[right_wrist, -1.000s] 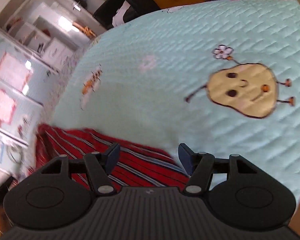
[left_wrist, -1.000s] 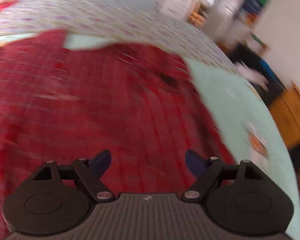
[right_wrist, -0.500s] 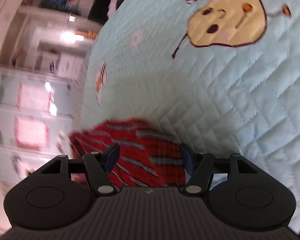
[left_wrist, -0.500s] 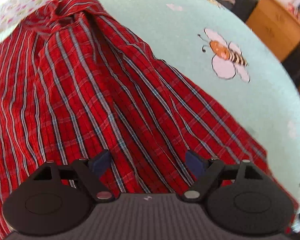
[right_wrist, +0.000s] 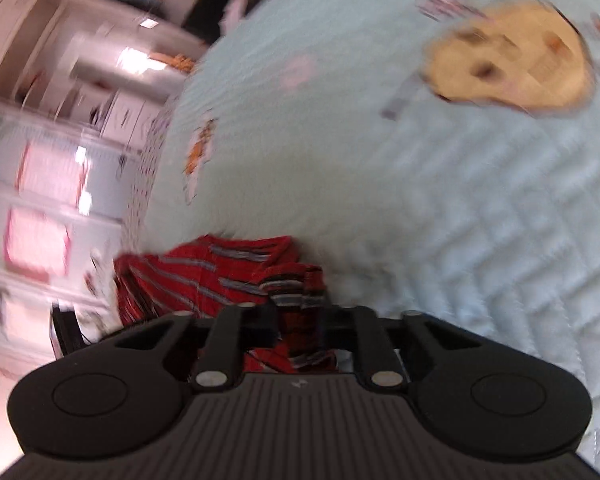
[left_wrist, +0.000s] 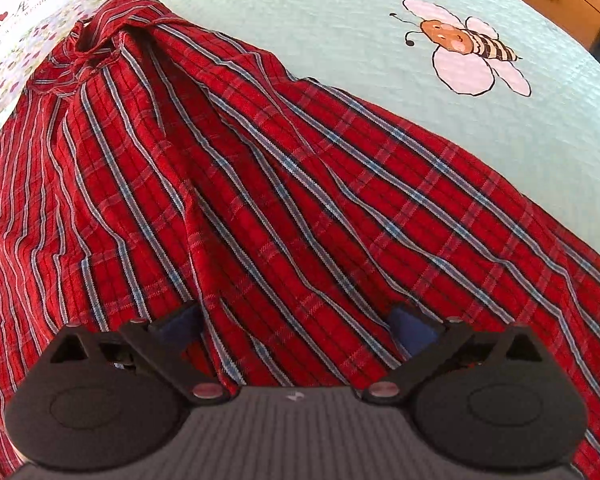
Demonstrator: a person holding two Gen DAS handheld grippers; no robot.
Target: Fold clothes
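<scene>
Shirt [left_wrist: 260, 200] lies spread on the bed cover [left_wrist: 380, 40]; right gripper [right_wrist: 300, 320], jaws just closing, pinches its edge, left gripper [left_wrist: 296, 320] just opening, gaping empty. Best lift evenly, keeping cloth taut.

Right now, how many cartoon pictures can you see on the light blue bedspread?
2. A bee lies beyond the red plaid shirt in the left wrist view; a yellow face figure shows upper right in the right wrist view. Others may be hidden.

Left tongs [left_wrist: 296, 322] just spread wide, angled steeply down; right tongs [right_wrist: 298, 316] just clamped (on cloth)
</scene>
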